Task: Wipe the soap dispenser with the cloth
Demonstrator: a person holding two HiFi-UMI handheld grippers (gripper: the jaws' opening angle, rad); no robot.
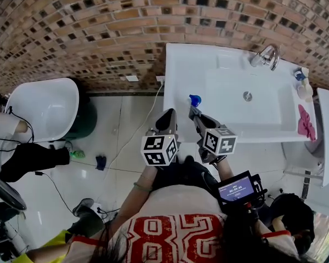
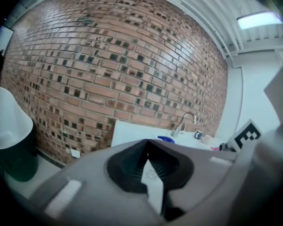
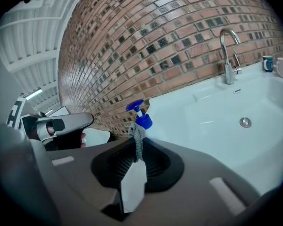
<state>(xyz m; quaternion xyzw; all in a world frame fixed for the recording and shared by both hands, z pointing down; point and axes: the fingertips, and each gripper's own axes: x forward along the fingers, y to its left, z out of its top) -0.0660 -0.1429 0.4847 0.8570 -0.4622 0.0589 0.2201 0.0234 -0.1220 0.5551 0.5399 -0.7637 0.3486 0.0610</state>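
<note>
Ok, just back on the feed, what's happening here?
A person stands at the sink with a gripper in each hand. The right gripper has its jaws pinched on a grey cloth, held right up at the blue-pumped dispenser near the sink's left end. The left gripper hangs beside it, jaws shut and empty.
</note>
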